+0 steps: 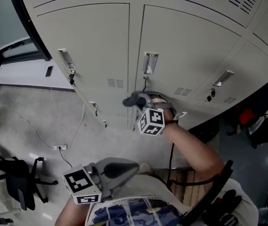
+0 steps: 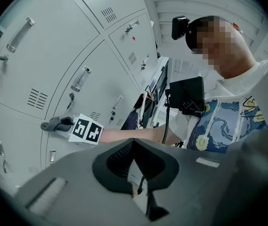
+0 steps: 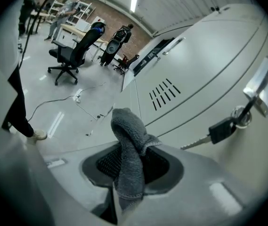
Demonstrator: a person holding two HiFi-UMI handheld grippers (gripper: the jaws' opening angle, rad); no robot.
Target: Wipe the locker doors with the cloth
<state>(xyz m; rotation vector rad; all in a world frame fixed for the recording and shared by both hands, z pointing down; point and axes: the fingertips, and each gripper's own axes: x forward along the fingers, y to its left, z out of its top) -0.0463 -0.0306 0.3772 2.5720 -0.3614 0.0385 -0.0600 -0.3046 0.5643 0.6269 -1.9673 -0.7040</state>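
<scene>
A grey cloth (image 3: 128, 145) is pinched in my right gripper (image 3: 128, 171), which is shut on it. In the head view that gripper (image 1: 137, 101) presses the cloth (image 1: 133, 99) against a grey locker door (image 1: 190, 55), just below its metal handle (image 1: 149, 62). The left gripper view shows the cloth (image 2: 56, 123) touching the door beside the right gripper's marker cube (image 2: 85, 130). My left gripper (image 1: 130, 166) is held low near the person's body, away from the lockers. It is shut with nothing in it (image 2: 136, 173).
A key (image 3: 222, 127) hangs from the lock under a handle (image 3: 263, 85), close to the cloth. Vent slots (image 3: 164, 94) lie farther along the door. A cable and power strip (image 1: 60, 147) lie on the floor, with an office chair (image 1: 23, 180) at the left.
</scene>
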